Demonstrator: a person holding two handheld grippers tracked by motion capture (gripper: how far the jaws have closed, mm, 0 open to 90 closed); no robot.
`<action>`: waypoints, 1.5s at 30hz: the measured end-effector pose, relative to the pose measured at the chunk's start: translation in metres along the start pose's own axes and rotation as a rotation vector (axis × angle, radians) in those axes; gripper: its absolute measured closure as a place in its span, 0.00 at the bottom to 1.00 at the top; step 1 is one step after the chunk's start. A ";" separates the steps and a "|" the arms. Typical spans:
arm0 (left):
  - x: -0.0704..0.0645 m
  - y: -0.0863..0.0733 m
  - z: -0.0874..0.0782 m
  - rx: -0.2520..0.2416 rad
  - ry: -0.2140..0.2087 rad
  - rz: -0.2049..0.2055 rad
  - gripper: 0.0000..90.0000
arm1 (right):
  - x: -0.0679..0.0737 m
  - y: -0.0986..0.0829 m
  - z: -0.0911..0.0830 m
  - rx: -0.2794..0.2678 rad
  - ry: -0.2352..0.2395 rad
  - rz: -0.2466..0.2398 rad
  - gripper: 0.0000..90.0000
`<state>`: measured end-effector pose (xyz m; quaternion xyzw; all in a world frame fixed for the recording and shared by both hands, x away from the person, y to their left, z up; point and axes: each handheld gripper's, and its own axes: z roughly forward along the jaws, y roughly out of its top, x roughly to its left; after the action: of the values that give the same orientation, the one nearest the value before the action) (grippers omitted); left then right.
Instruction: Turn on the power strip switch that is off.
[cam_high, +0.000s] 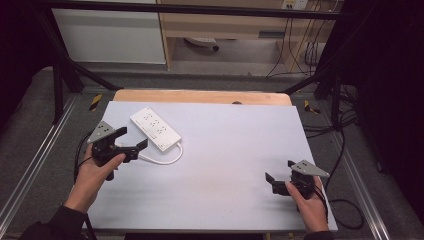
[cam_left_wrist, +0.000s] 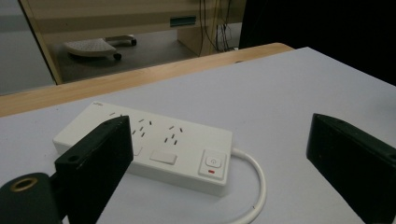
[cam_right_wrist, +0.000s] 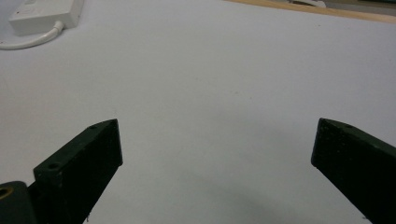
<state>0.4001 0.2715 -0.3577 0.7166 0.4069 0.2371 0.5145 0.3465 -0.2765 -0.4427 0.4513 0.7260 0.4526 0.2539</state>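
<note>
High view: a white power strip (cam_high: 155, 129) lies flat on the pale counter (cam_high: 230, 150), toward its far left part, with its white cord (cam_high: 165, 159) curling off the near end. Left gripper (cam_high: 133, 141) sits just beside that near end of the power strip, jaws spread wide and holding nothing, one jaw tip close to the cord; whether it touches cannot be told. Right gripper (cam_high: 279, 176) rests well apart from the power strip, at the near right of the counter, jaws likewise spread and empty.

Left gripper view has the power strip (cam_left_wrist: 154, 144) between and beyond the two black jaws, its switch button with a red mark facing up at the cord end. Right gripper view shows bare counter (cam_right_wrist: 210, 93) between the jaws, the power strip (cam_right_wrist: 44, 14) far off at the upper left corner.
</note>
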 end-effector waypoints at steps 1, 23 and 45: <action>0.000 0.001 0.001 0.002 0.001 0.000 0.08 | 0.000 0.000 0.000 -0.001 0.000 0.000 0.03; 0.011 0.003 0.024 0.014 0.031 -0.007 0.09 | 0.000 0.000 0.000 -0.004 0.002 0.000 0.03; 0.025 0.000 0.048 0.040 0.082 -0.026 0.11 | 0.000 0.000 0.000 -0.005 0.005 0.005 0.03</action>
<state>0.4503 0.2662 -0.3769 0.7110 0.4414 0.2514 0.4863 0.3464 -0.2766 -0.4422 0.4512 0.7246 0.4561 0.2519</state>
